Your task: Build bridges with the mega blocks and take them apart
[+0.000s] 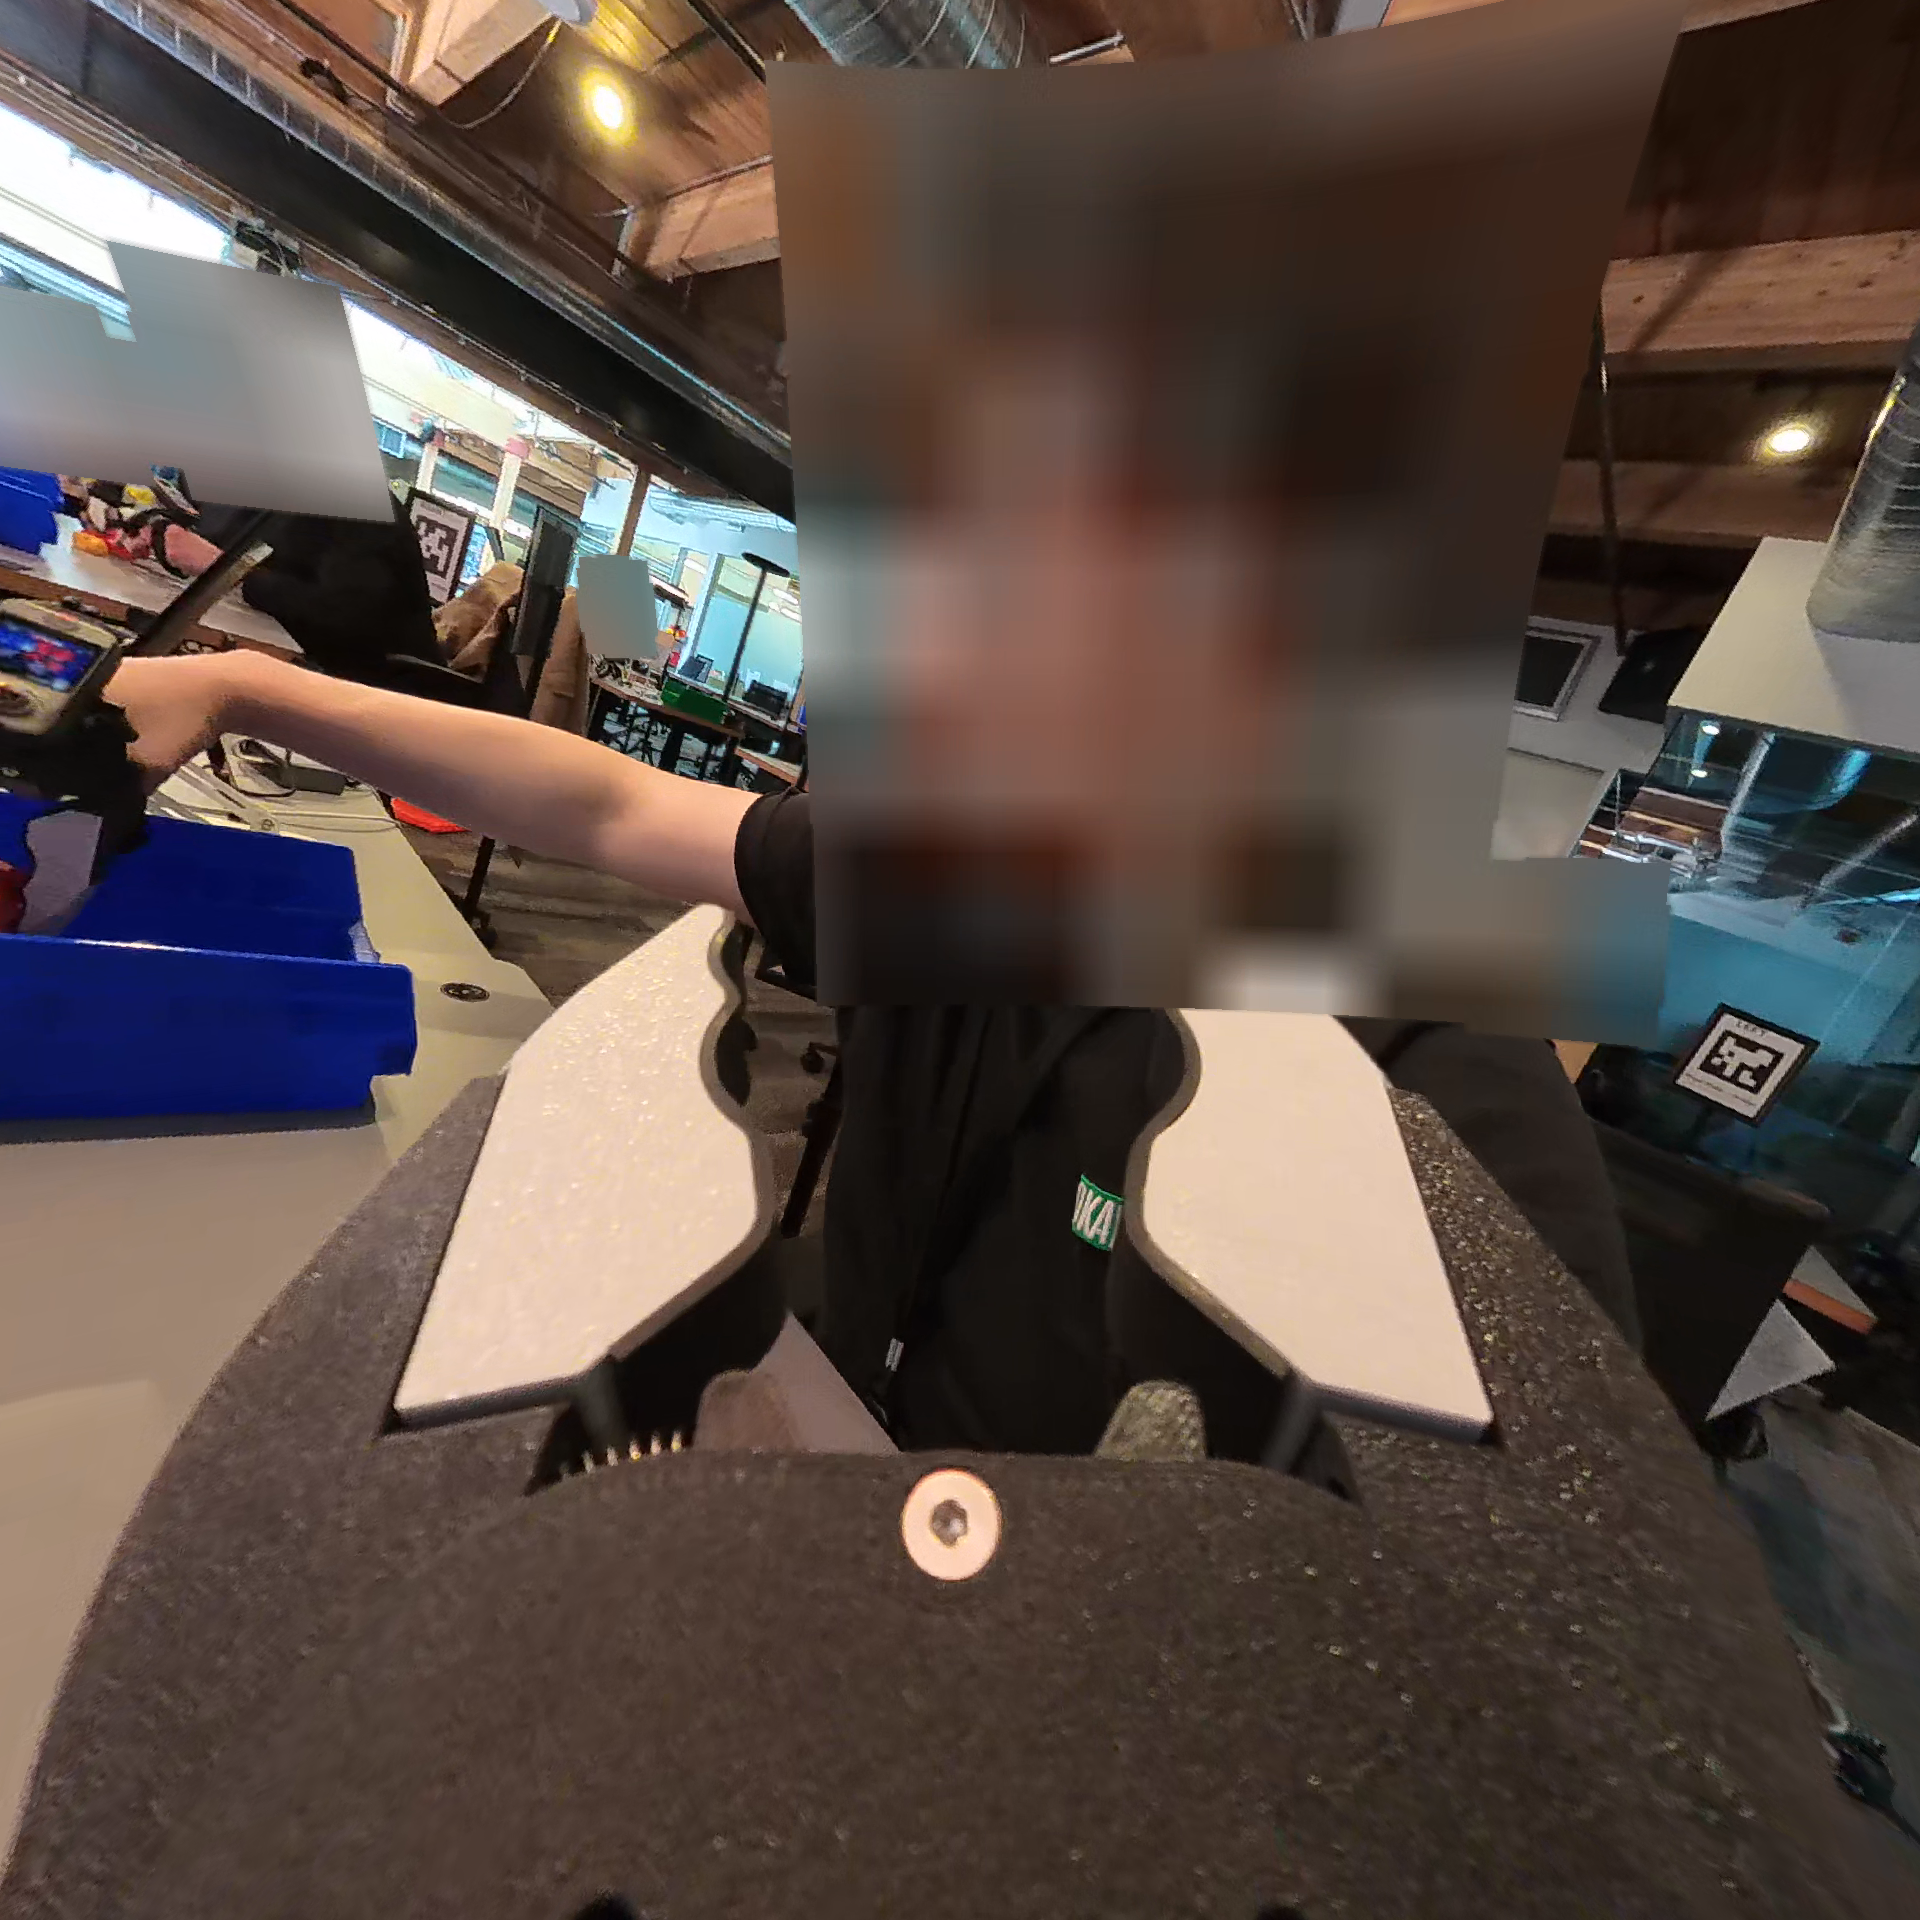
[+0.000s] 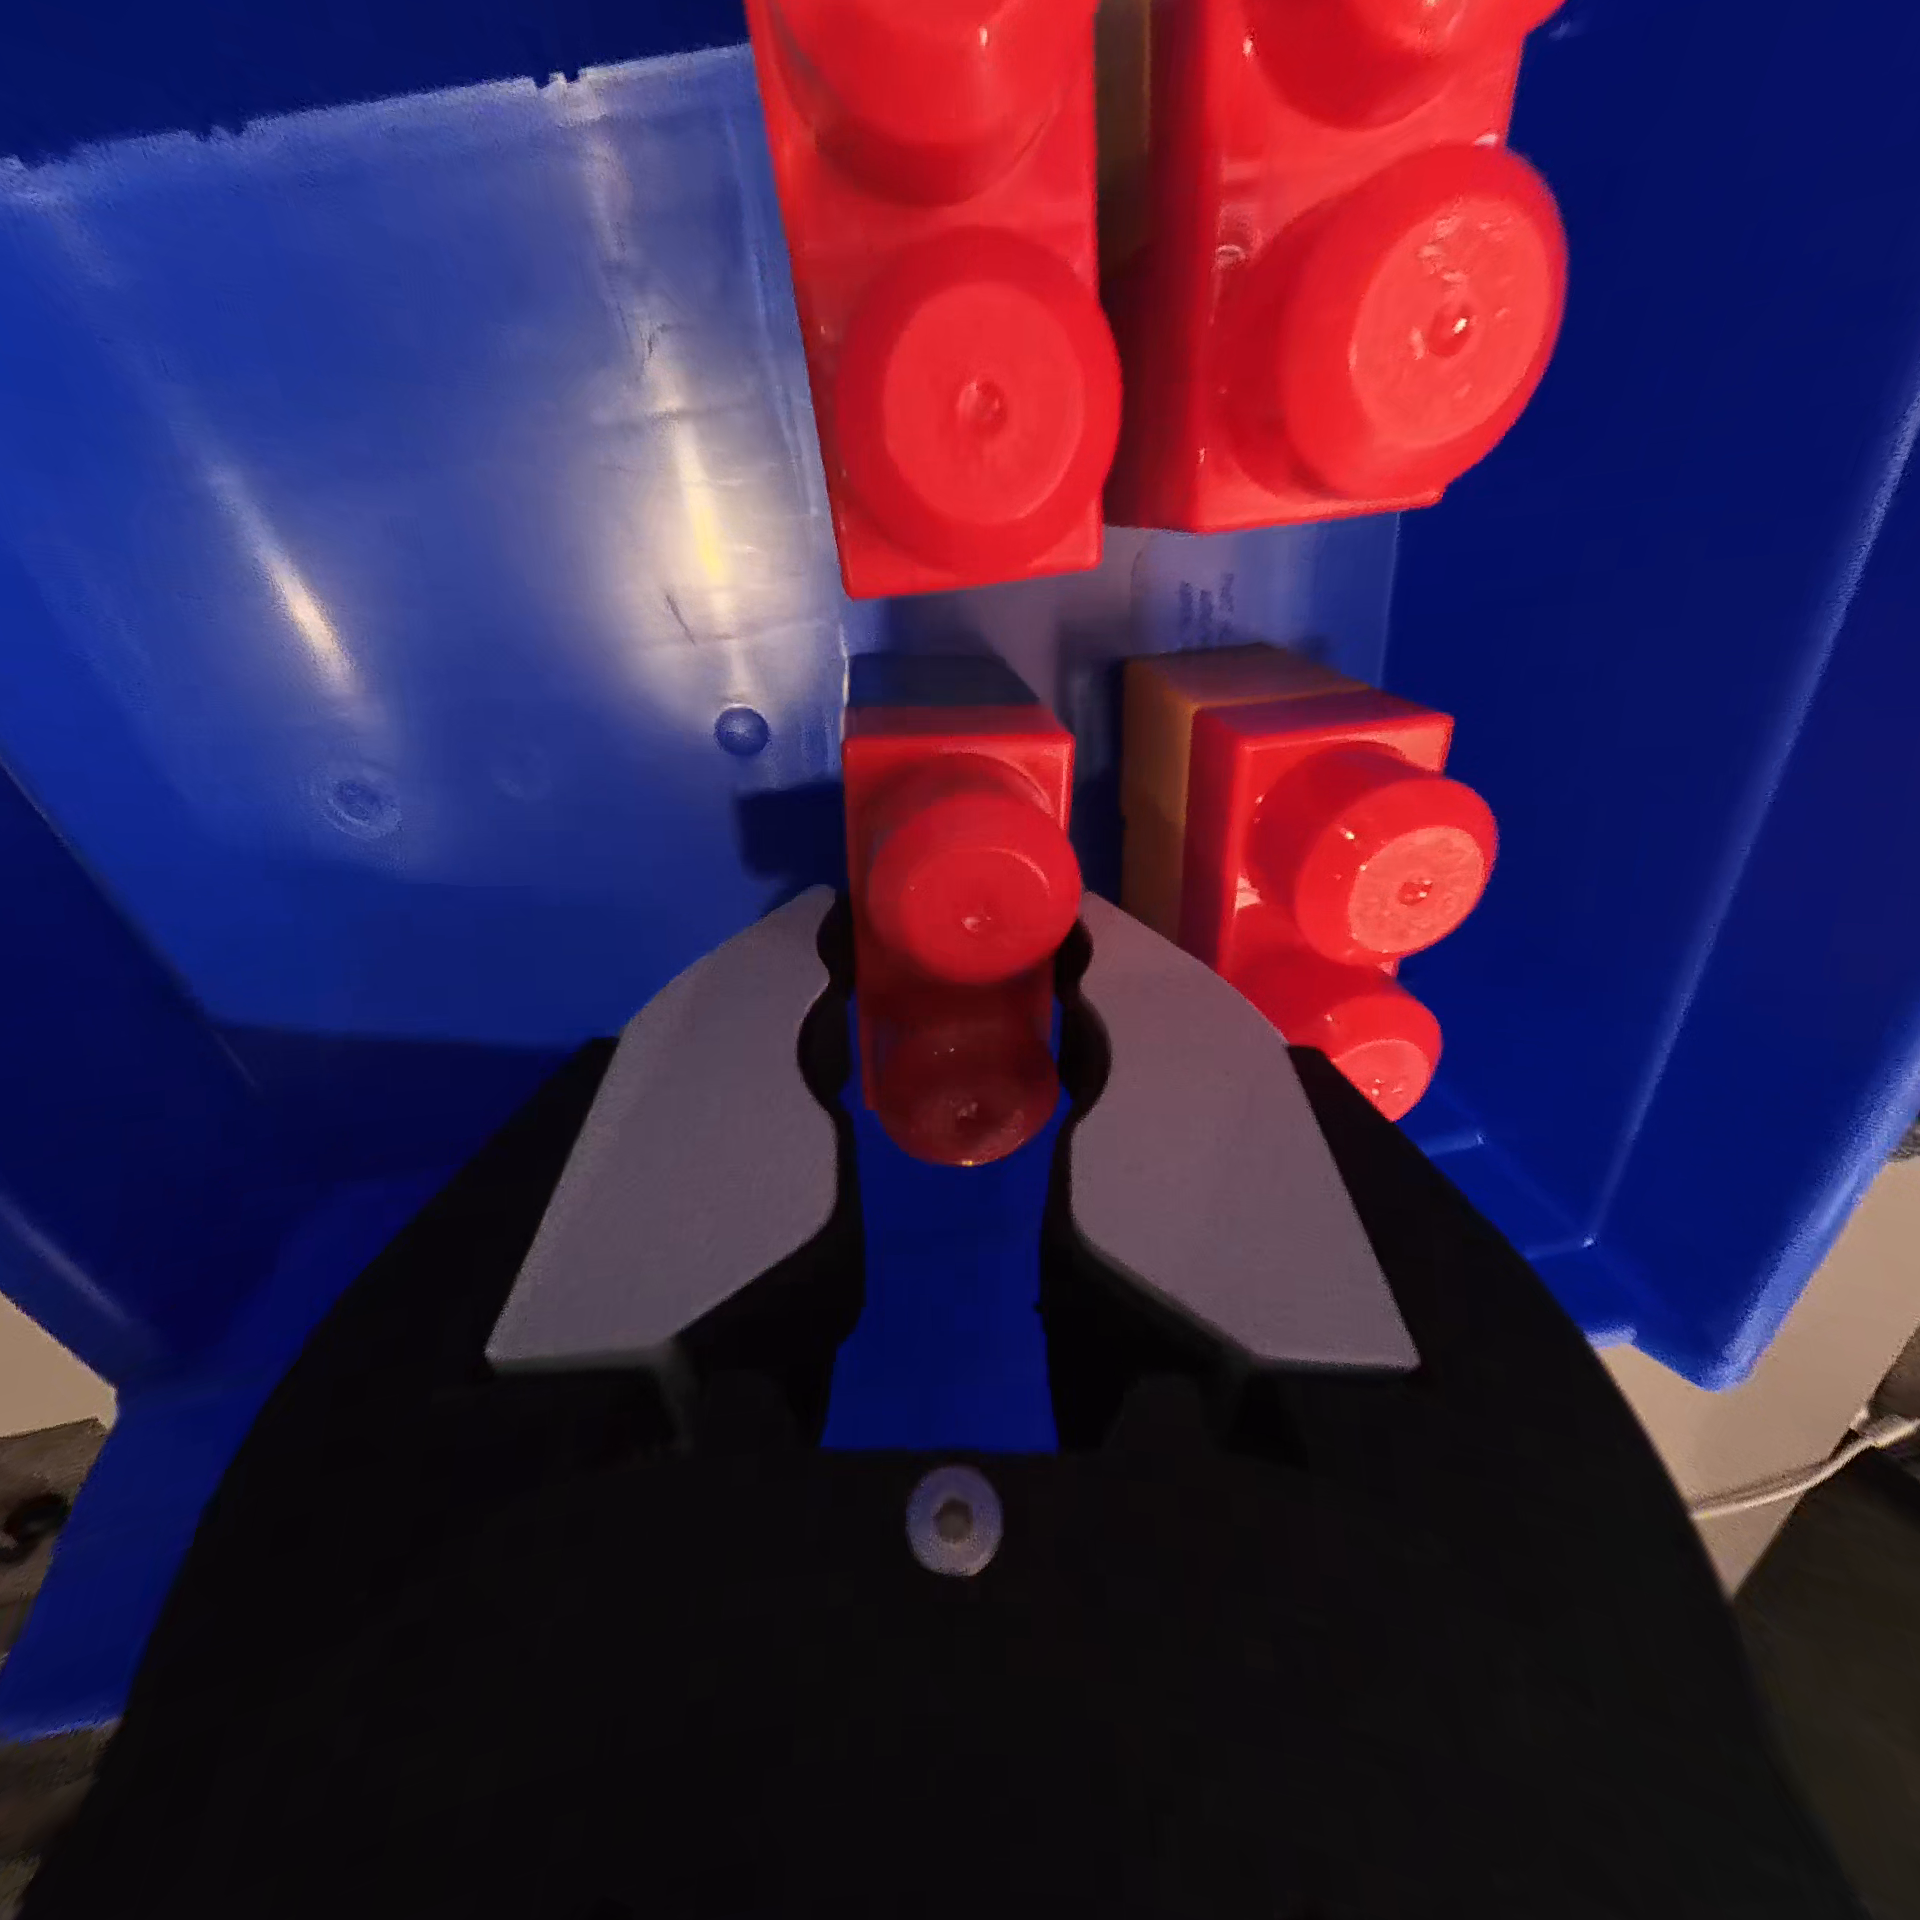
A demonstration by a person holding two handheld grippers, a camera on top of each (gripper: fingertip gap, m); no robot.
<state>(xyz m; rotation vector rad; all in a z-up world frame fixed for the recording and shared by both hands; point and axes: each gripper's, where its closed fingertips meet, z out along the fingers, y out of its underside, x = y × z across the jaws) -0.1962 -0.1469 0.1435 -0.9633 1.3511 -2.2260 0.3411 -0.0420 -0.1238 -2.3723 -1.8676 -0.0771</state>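
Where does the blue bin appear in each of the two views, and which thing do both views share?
Left wrist view: the blue bin stands at the left edge, on the grey table, with the right gripper reaching into it.
Right wrist view: the bin fills most of the picture, behind the right gripper and the red blocks.
Shared landmark: the right gripper inside the bin.

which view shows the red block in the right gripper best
The right wrist view: the red block fills the centre, between the right gripper fingers, inside the blue bin. The left wrist view shows only a red sliver at its left edge, impossible to identify.
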